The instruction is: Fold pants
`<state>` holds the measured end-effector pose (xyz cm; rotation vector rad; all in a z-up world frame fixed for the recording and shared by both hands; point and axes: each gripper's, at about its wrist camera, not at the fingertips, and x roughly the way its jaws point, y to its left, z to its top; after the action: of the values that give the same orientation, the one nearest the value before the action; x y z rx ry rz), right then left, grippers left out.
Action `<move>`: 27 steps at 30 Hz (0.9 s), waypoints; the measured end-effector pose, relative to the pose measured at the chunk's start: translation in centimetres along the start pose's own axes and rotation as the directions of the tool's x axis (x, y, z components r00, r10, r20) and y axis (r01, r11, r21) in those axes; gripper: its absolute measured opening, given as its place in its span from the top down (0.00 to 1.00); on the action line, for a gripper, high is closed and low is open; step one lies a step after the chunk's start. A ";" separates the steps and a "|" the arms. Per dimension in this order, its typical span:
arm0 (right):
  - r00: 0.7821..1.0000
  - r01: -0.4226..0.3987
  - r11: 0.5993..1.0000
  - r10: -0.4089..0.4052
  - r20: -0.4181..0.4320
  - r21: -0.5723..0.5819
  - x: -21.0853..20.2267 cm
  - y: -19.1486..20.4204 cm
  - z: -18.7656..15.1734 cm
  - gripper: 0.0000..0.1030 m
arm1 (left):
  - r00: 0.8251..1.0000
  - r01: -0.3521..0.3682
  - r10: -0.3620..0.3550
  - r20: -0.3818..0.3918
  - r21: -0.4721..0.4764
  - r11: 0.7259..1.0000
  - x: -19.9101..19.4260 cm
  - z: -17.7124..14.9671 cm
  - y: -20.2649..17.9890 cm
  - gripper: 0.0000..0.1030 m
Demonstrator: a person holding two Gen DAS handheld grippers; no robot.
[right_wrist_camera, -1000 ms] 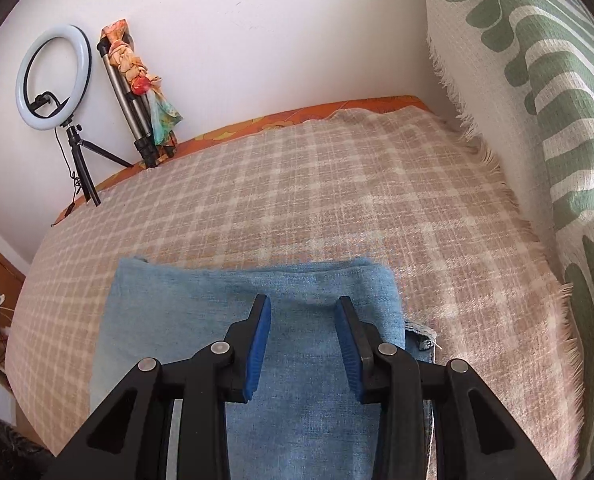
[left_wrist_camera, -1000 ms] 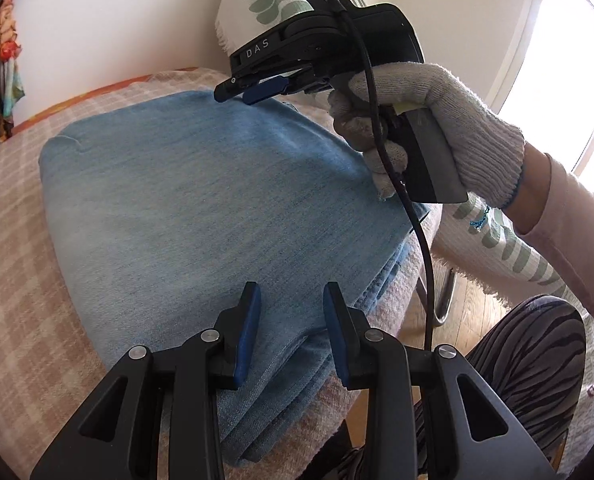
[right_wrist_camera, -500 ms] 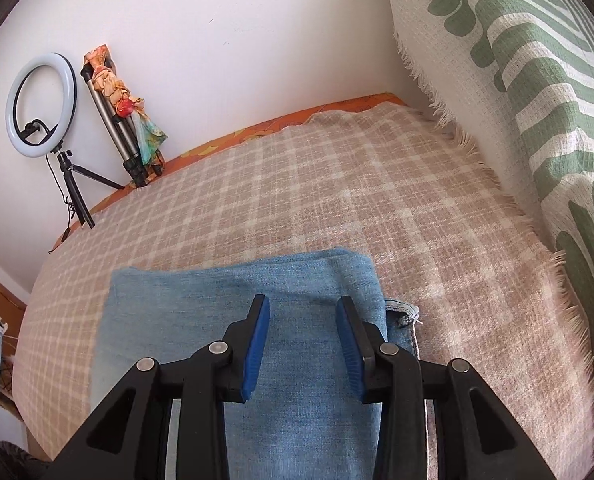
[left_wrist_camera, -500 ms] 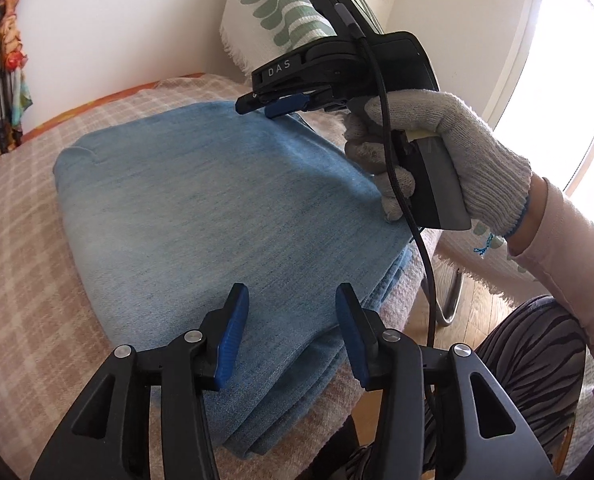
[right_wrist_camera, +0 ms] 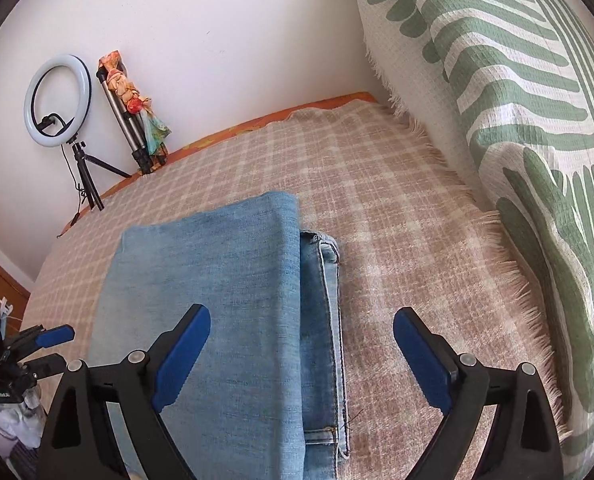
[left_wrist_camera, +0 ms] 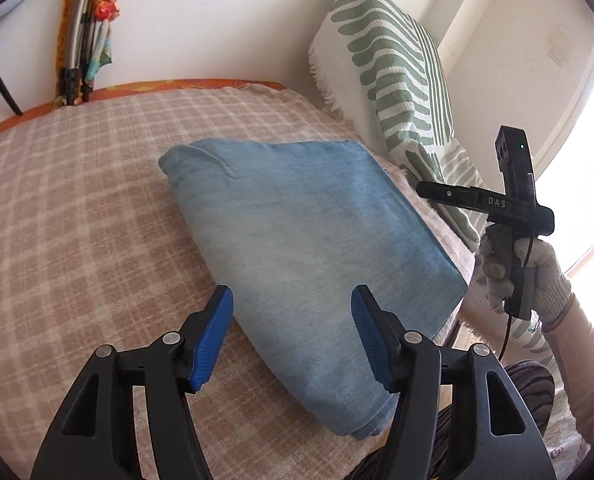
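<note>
My left gripper (left_wrist_camera: 293, 336) hangs spread over the near edge of the folded pants (left_wrist_camera: 297, 240) on the plaid blanket (left_wrist_camera: 77, 220); my right gripper (right_wrist_camera: 301, 356) gapes wide above their right hem, clamping nothing.

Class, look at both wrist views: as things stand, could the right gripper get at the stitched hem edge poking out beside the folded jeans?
Probably yes. The right gripper is open and holds nothing, and the hem edge lies uncovered between its fingers on the checked blanket.
</note>
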<state>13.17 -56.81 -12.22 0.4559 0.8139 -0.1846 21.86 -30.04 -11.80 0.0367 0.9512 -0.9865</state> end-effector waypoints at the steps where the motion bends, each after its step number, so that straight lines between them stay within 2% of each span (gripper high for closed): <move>1: 1.000 -0.022 1.000 0.023 -0.017 0.017 0.2 -0.5 0.1 0.06 | 1.000 0.013 -0.013 -0.012 -0.039 0.999 0.3 0.0 0.7 0.39; 5: 0.987 -0.140 0.989 0.143 -0.071 0.047 1.5 -1.8 0.0 0.06 | 0.999 0.030 -0.034 -0.036 -0.124 0.992 1.7 0.4 2.2 0.39; 7: 0.978 -0.173 0.984 0.177 -0.108 0.046 2.5 -1.9 -0.3 0.06 | 0.997 0.041 -0.049 -0.051 -0.151 0.988 2.3 0.3 2.4 0.39; 13: 0.958 -0.231 0.973 0.232 -0.171 0.026 4.8 -1.6 -1.4 0.06 | 0.993 0.056 -0.077 -0.094 -0.203 0.978 4.4 0.0 3.2 0.39; 17: 0.960 -0.253 0.967 0.246 -0.132 -0.032 5.0 -0.8 -1.8 0.03 | 0.992 0.060 -0.079 -0.098 -0.186 0.981 5.3 0.3 2.8 0.39; 20: 0.944 -0.306 0.952 0.298 -0.141 -0.034 5.3 -0.2 -1.9 0.21 | 0.992 0.072 -0.091 -0.090 -0.192 0.979 5.8 0.8 2.6 0.39; 25: 0.948 -0.298 0.955 0.296 -0.117 0.003 5.4 -0.2 -2.2 0.47 | 0.992 0.093 -0.107 -0.068 -0.185 0.978 6.9 1.3 1.8 0.41; 26: 0.944 -0.312 0.950 0.313 -0.106 0.026 5.2 -0.5 -2.2 0.59 | 0.993 0.091 -0.105 -0.063 -0.184 0.979 7.0 1.4 1.6 0.42; 27: 0.944 -0.313 0.949 0.315 -0.098 0.036 5.0 -0.5 -2.2 0.65 | 0.993 0.089 -0.102 -0.061 -0.182 0.979 7.1 1.4 1.4 0.47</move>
<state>14.92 -56.17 -17.40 0.6113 0.8289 0.1278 25.19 -34.73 -16.35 -0.1273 1.1112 -0.9897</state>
